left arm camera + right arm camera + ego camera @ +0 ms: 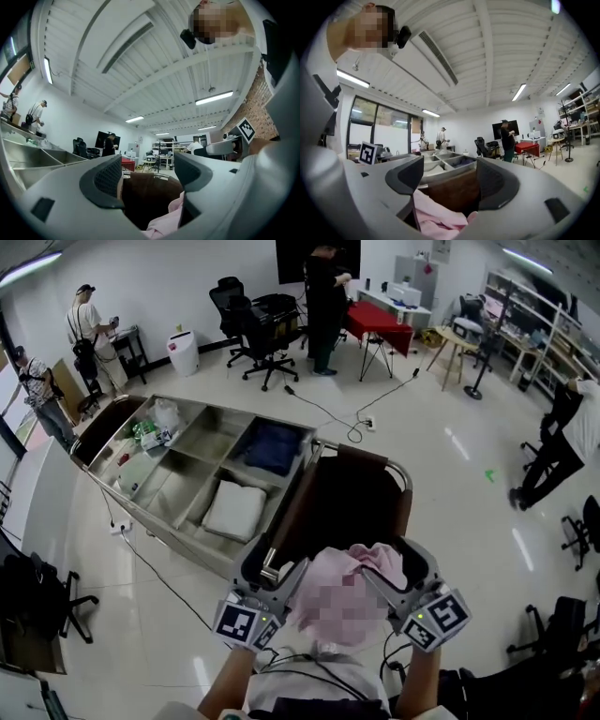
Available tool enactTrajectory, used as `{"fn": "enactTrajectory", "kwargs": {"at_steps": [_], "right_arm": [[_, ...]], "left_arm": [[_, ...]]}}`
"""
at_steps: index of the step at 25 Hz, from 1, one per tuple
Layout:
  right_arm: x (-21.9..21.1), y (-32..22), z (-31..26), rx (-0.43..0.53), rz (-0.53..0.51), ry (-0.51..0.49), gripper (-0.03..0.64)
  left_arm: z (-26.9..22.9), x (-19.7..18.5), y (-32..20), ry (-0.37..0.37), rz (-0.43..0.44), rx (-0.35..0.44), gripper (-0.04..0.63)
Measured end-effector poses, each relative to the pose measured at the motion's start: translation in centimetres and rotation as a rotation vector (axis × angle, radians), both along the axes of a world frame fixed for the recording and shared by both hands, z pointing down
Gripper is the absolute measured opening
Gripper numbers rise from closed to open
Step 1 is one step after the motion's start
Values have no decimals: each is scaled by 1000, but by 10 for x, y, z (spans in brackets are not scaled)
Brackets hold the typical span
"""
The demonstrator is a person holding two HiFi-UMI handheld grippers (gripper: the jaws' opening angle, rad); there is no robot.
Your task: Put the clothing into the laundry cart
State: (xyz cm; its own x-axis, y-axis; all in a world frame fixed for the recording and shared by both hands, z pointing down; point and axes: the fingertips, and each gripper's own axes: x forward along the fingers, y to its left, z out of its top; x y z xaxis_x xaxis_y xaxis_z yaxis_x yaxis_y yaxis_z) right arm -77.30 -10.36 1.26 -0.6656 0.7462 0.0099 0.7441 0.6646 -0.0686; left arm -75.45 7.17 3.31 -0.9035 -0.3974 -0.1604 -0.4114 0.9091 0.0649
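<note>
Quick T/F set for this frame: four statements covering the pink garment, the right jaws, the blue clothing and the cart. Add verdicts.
1. The pink garment sits between the left gripper and the right gripper. True.
2. The right gripper's jaws are shut tight. False: they stand apart, with pink cloth low between them.
3. The blue clothing lies in the laundry cart. False: it lies in a compartment of the metal tray.
4. The laundry cart's bag is dark brown. True.

Clothing (377,559) sits right in front of you, between your left gripper (281,570) and your right gripper (398,563), at the near end of the laundry cart (347,498). Just left of the cart stands the divided trough (173,488), with a folded cloth (234,510) in its nearest compartment.
</note>
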Motion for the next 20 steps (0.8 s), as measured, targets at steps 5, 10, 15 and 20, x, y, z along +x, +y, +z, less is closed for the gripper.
{"fn": "enactTrajectory", "kwargs": {"at_steps": [5,10,15,20], "right_arm": [[1,-1,-23,-101,142,-123,382],[0,-4,-22,-136,269,-172,379],[-2,-1,-3,-19,329,-176,373],[-5,2,11,75,384,-160,368]], "left_arm": [[-2,6,2,-6,26,3,341],[-1,12,6,-16,22,-23,341],[1,16,7,-30,6,-67,341],[-1,15,11,-28,1,-55,341]]}}
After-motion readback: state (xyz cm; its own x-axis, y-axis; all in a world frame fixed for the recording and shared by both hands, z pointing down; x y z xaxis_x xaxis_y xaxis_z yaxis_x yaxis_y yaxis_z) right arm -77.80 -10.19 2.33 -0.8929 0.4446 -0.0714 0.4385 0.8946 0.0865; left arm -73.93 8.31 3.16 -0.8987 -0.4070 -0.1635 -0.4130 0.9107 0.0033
